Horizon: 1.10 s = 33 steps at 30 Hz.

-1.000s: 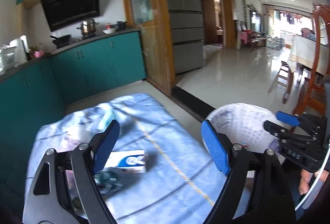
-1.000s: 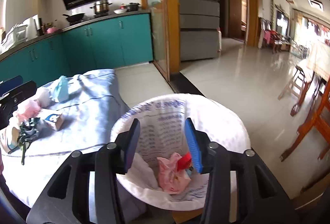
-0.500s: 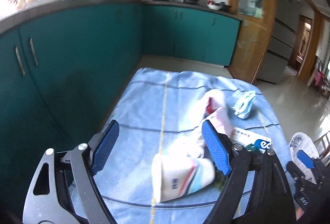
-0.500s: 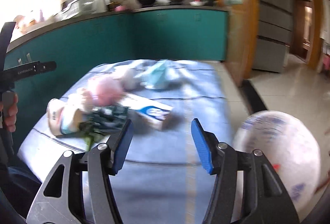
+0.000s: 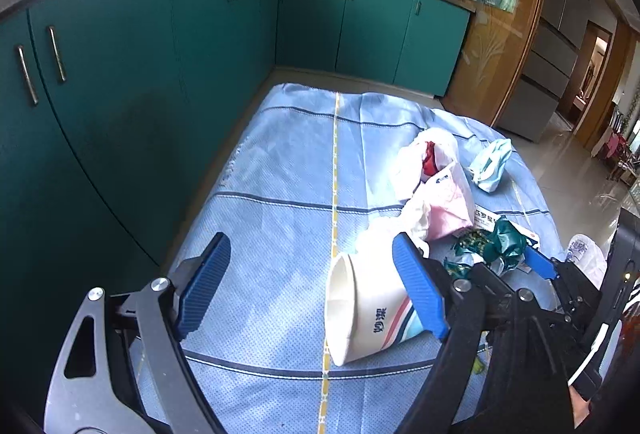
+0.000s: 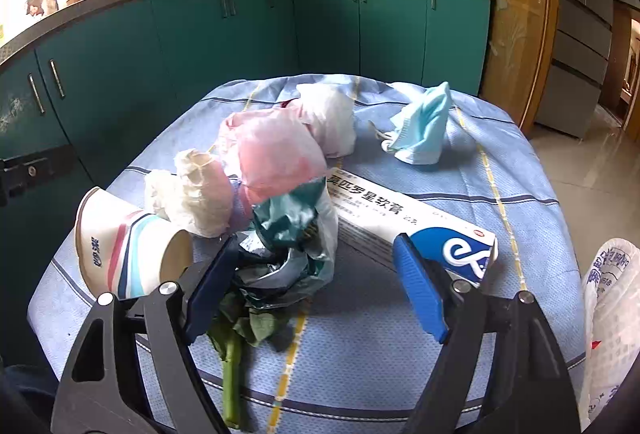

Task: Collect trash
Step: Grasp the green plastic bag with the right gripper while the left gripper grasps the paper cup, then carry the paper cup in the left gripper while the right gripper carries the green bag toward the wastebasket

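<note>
Trash heaped near the right edge of the blue-clothed counter point(image 5: 280, 170): paper cup point(image 5: 368, 308) on its side, crumpled wrapper point(image 6: 288, 246), box point(image 6: 412, 226). Both grippers, left point(image 5: 312, 290) and right point(image 6: 316, 286), jaws wide apart, empty, poised over cup and wrapper for picking.

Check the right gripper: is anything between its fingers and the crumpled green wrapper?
Nothing visible blocks it. The right gripper is open, and the green wrapper sits just ahead between the fingers, beside the left one. The paper cup lies off to the left and the ointment box to the right.
</note>
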{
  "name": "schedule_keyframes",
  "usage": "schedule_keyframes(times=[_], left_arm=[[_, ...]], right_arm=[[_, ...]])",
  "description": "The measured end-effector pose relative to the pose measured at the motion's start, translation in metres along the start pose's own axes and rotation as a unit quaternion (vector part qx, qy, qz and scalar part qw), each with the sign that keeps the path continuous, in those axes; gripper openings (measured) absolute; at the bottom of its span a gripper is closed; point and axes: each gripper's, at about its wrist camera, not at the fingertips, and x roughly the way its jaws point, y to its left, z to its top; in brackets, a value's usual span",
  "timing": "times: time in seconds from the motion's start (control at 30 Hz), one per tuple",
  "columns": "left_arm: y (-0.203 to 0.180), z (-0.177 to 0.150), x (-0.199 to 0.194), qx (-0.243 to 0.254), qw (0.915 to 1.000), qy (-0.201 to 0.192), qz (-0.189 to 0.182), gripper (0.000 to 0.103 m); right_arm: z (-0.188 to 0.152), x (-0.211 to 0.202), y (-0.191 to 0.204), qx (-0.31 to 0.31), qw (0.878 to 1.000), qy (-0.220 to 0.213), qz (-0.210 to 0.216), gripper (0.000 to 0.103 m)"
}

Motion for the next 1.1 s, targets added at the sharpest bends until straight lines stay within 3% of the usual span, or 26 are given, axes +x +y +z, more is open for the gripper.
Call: schedule_keyframes(times=[0.13,0.17,0.2,0.3,0.5,0.63,0.73,0.8,0.87,0.9,1.0,1.1], left_arm=[[-0.001,-0.002,0.003,-0.002,1.0,0.001,0.003,0.084],[-0.001,-0.002,0.004,-0.003,1.0,0.003,0.004,0.084],[-0.002,-0.003,0.004,-0.003,1.0,0.004,0.004,0.084],[-0.001,-0.003,0.008,-0.004,0.9999,0.011,0.008,0.084],[-0.008,-0.008,0.017,0.011,0.9995,0.031,0.006,0.085],[-0.02,-0.015,0.03,0.018,0.9967,0.069,-0.039,0.086],[-0.037,-0.021,0.036,0.024,0.9883,0.102,-0.111,0.086],[-0.055,-0.025,0.03,0.054,0.9809,0.102,-0.157,0.086],[-0.072,-0.029,0.019,0.086,0.9686,0.094,-0.213,0.086],[-0.08,-0.031,0.012,0.106,0.9585,0.093,-0.248,0.087],[-0.1,-0.041,-0.006,0.163,0.9416,0.076,-0.285,0.089],[-0.107,-0.045,-0.018,0.191,0.9333,0.057,-0.298,0.09]], right_arm=[[0.0,0.002,0.008,-0.003,1.0,0.004,0.03,0.078],[0.0,0.002,0.01,-0.005,0.999,0.002,0.036,0.073],[0.0,0.002,0.012,-0.008,0.999,0.004,0.044,0.057],[0.0,-0.005,0.016,-0.015,0.999,-0.002,0.05,0.043],[-0.004,-0.041,0.003,-0.019,0.999,-0.033,0.009,0.043],[-0.013,-0.066,-0.014,-0.017,0.999,-0.043,-0.015,0.043],[-0.022,-0.078,-0.026,-0.012,0.999,-0.042,-0.029,0.043],[-0.031,-0.088,-0.037,-0.001,0.998,-0.04,-0.041,0.043],[-0.039,-0.092,-0.046,0.009,0.998,-0.034,-0.048,0.043],[-0.043,-0.094,-0.051,0.013,0.998,-0.03,-0.055,0.043],[-0.053,-0.094,-0.063,0.026,0.997,-0.019,-0.072,0.044],[-0.06,-0.093,-0.071,0.038,0.996,-0.009,-0.076,0.047]])
